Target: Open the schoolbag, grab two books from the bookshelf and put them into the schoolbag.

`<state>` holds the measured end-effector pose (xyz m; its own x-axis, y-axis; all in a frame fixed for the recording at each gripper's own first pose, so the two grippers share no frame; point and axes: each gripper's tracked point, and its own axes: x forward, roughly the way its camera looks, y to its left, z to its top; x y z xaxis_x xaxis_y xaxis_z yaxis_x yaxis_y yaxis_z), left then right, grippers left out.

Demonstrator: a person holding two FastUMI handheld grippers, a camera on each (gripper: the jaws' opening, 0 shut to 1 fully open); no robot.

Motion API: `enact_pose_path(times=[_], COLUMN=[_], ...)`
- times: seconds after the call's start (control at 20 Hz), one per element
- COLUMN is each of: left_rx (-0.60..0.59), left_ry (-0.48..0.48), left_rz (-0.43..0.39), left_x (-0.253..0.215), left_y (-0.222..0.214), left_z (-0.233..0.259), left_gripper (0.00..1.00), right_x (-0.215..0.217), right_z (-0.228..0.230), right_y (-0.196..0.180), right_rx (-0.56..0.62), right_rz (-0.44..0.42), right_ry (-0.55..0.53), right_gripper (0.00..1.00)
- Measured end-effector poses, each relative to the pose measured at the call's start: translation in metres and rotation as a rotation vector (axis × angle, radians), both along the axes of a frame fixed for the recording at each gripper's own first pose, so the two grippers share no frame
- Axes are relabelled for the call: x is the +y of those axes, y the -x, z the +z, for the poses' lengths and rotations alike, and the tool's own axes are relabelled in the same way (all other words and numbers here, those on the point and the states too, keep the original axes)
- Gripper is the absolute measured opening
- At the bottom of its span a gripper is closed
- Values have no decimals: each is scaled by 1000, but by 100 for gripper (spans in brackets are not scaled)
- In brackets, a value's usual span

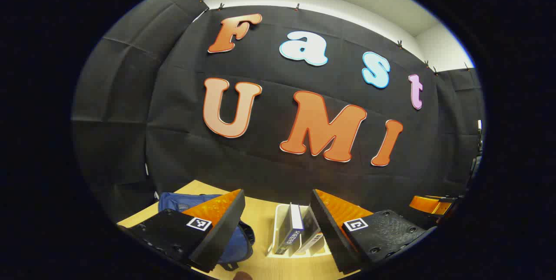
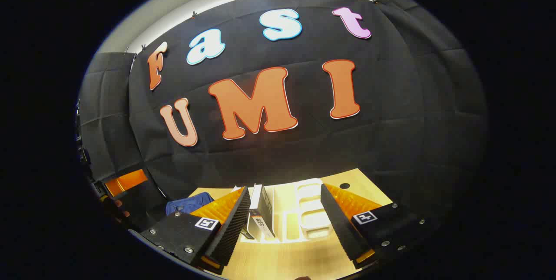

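A blue schoolbag (image 1: 184,202) lies on the wooden table (image 1: 260,217), partly behind my left gripper's left finger. To its right a white bookshelf rack (image 1: 278,228) holds two leaning books (image 1: 295,228). My left gripper (image 1: 278,228) hangs open above the table, the books showing in its gap. In the right gripper view the white rack (image 2: 310,210) stands ahead with the books (image 2: 260,217) in its left part, and the schoolbag (image 2: 189,204) lies at far left. My right gripper (image 2: 284,228) is open with nothing held.
The other gripper (image 1: 434,204) shows at the far right of the left gripper view, and at the far left (image 2: 126,182) of the right gripper view. A round hole (image 2: 344,186) marks the table (image 2: 278,258) behind the rack. The cloth wall rises just behind the table.
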<state>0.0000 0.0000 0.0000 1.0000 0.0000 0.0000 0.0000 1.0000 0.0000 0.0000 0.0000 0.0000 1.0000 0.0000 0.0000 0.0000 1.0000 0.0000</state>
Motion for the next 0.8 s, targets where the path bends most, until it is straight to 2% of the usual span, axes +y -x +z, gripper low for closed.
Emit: enact_pose_path(times=[0.15,0.3,0.55,0.8], left_rx=[4,-1,9,-17], left_ry=[-8,-17,0,-37], left_rz=[-19,-16,19,64], left_x=[-7,-5,5,20], left_y=[-3,1,5,13], left_z=[-1,-1,2,11], left_gripper=[94,94,94,94], right_x=[-6,-3,-2,11], right_z=[5,6,3,6], right_y=[-2,-4,-7,-9], right_rx=[-21,-17,-10,-12], right_rz=[-10,1,10,50], right_ry=[40,15,39,17], right_gripper=[96,96,96,96])
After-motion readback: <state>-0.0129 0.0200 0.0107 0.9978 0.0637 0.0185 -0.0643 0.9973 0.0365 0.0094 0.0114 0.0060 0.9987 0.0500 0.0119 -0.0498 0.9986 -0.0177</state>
